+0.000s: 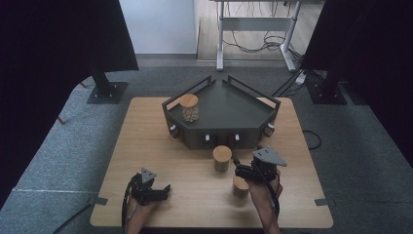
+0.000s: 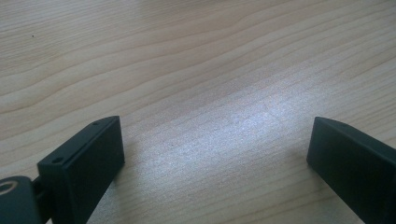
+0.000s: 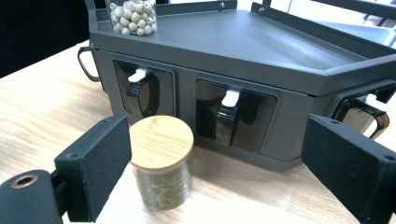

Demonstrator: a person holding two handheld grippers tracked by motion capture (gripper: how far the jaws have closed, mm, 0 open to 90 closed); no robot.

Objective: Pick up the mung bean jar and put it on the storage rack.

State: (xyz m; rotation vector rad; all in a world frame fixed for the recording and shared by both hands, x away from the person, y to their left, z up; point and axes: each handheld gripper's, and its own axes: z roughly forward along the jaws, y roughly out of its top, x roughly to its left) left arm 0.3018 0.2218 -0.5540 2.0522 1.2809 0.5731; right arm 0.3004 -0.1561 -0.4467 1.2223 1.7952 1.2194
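A jar with a wooden lid and green contents (image 3: 161,158) stands on the table just ahead of my right gripper (image 3: 217,128), close to the left jaw and untouched. The jaws stand wide apart, open. In the high view this jar (image 1: 222,158) sits before the dark angular stand (image 1: 229,107), with my right gripper (image 1: 237,170) behind it. A second lidded jar (image 1: 239,187) stands under my right hand. A jar of white beans (image 1: 189,108) rests on the stand's top left. My left gripper (image 1: 164,191) lies low near the front edge, open over bare wood (image 2: 215,135).
The stand's front face holds dark recesses with white-tipped handles (image 3: 231,109). Raised rails (image 1: 253,90) edge its top. Beyond the wooden table (image 1: 146,141) lie grey carpet, two black floor stands (image 1: 104,90) and a desk frame with cables (image 1: 255,44).
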